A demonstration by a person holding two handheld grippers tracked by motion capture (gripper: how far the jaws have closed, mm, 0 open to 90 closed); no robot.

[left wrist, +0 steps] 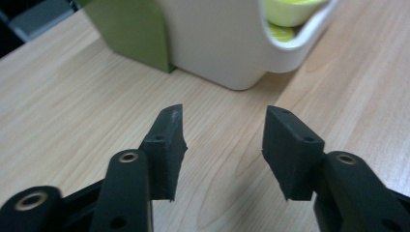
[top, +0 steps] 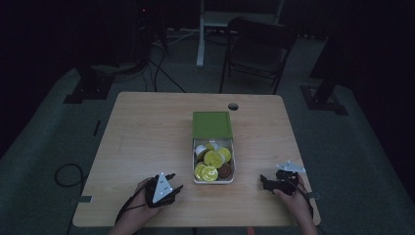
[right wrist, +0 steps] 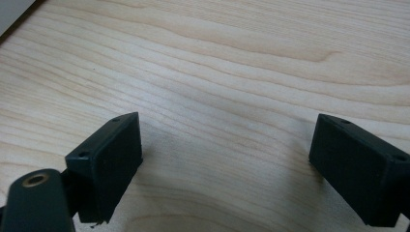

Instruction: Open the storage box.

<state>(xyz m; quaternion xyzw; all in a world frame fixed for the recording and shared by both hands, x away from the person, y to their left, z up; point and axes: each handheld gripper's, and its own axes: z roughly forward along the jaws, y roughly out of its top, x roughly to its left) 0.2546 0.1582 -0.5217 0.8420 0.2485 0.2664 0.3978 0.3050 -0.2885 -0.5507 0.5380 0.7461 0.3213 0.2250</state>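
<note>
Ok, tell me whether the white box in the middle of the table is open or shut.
Open. The green lid is slid back over the far half of the white box, so the near half shows yellow-topped cups and a brown one.

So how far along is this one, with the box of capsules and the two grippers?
Done: the green lid sits slid back, leaving the white box open, with yellow-topped capsules and a brown one inside. In hand: nothing; the left gripper faces the box wall with open, empty jaws, and the right gripper is open over bare table. Left: any handling of the capsules or lid.
</note>
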